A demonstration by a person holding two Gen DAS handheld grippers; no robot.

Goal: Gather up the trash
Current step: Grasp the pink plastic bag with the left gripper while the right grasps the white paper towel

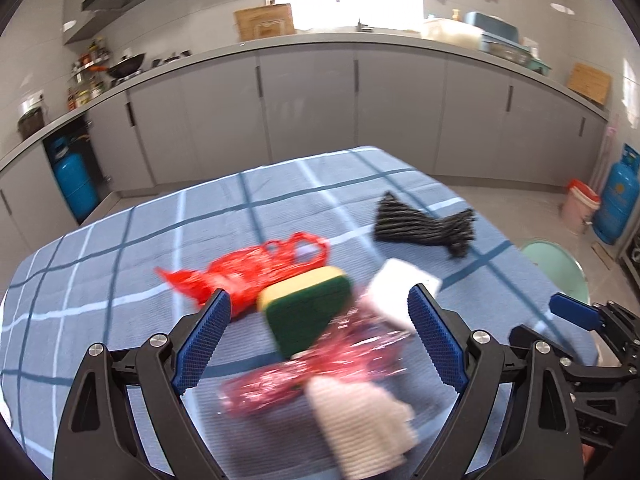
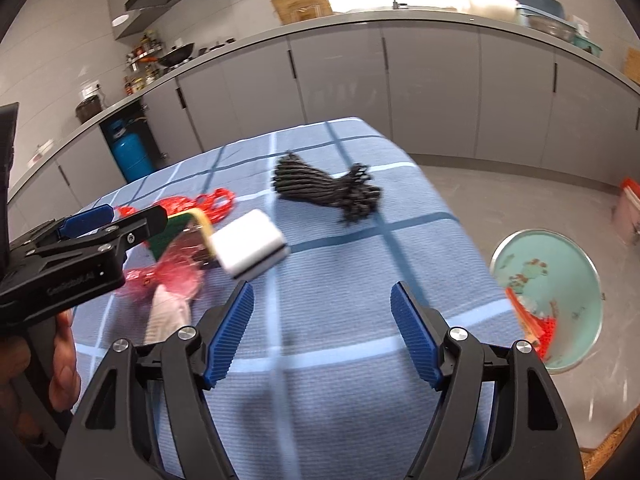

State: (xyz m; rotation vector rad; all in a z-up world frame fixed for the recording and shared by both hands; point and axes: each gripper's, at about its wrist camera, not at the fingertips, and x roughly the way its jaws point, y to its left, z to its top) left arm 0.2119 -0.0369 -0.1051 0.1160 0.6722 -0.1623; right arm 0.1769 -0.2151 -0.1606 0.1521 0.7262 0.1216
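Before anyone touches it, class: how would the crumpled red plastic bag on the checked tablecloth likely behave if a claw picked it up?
The red plastic bag lies crumpled and flat with loose handle loops, so it is probably floppy and would sag from one grip. It looks thin, likely very light. Its glossy film may slip between pads, and a push would probably just bunch it on the tablecloth.

Almost nothing here can be read. In the right wrist view, the black body of the left tool carries a small pale line of lettering on its side, to the left of the right tool's own fingers; it is too blurred to spell out. In the left wrist view, the right tool shows faint embossed letters low on its black frame, also illegible. The blue gas cylinder bears a round mark, unreadable.
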